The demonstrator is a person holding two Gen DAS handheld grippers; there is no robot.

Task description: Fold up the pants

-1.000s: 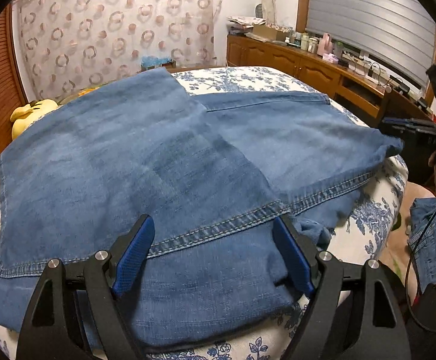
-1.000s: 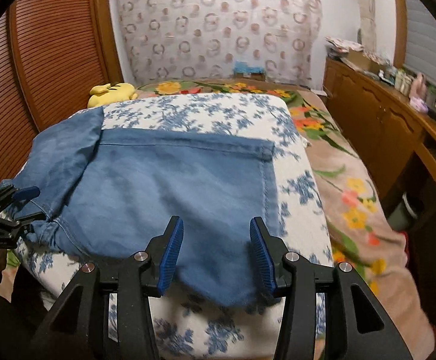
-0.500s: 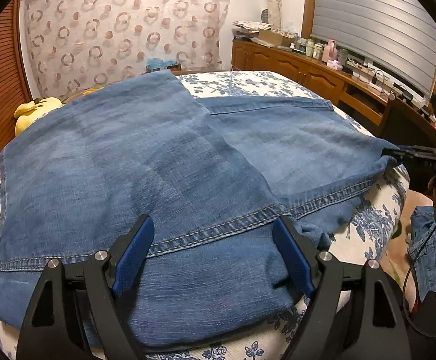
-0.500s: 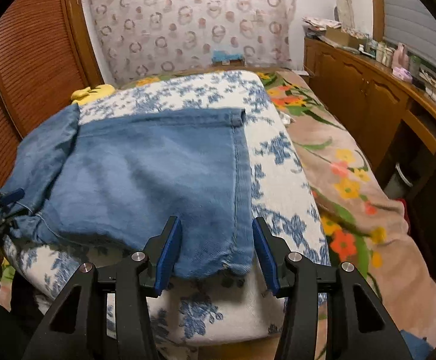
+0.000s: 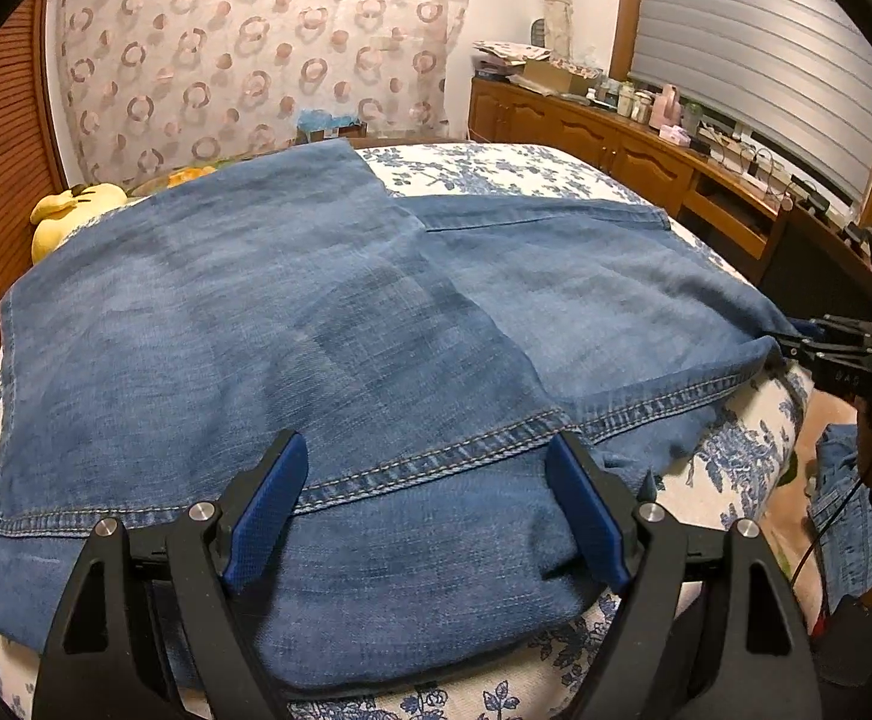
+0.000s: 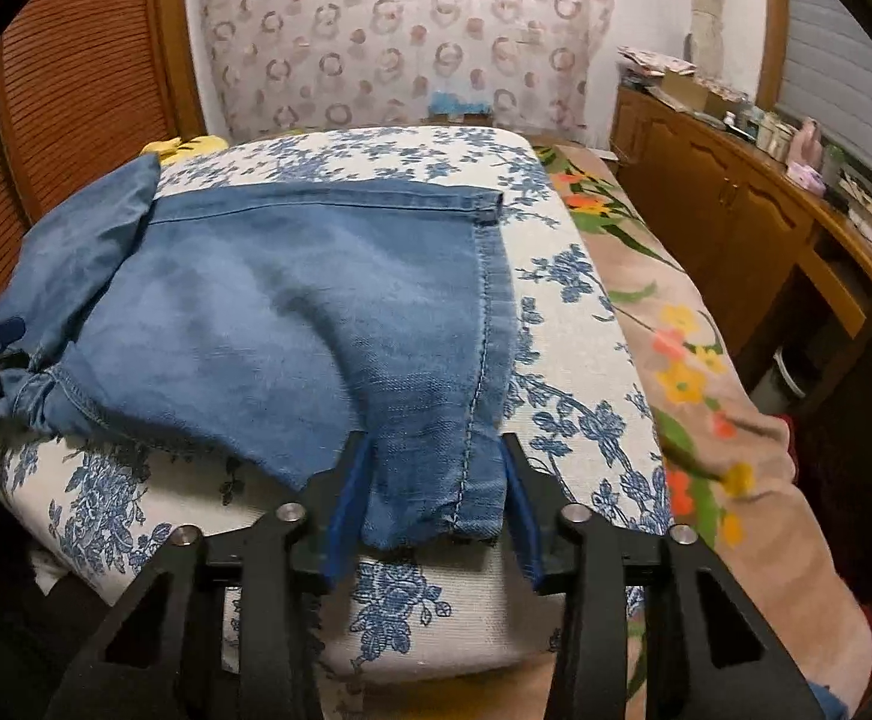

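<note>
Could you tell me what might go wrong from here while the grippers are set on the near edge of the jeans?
1. The right gripper is closing on a bunched corner of the jeans, close to the hem; a shallow bite could slip out when lifted.
2. The left gripper stands wide open over the hem seam; a lift by the right alone would drag the denim askew.
3. The jeans overhang the floral cushion; a pull toward the edge may slide them off.
</note>
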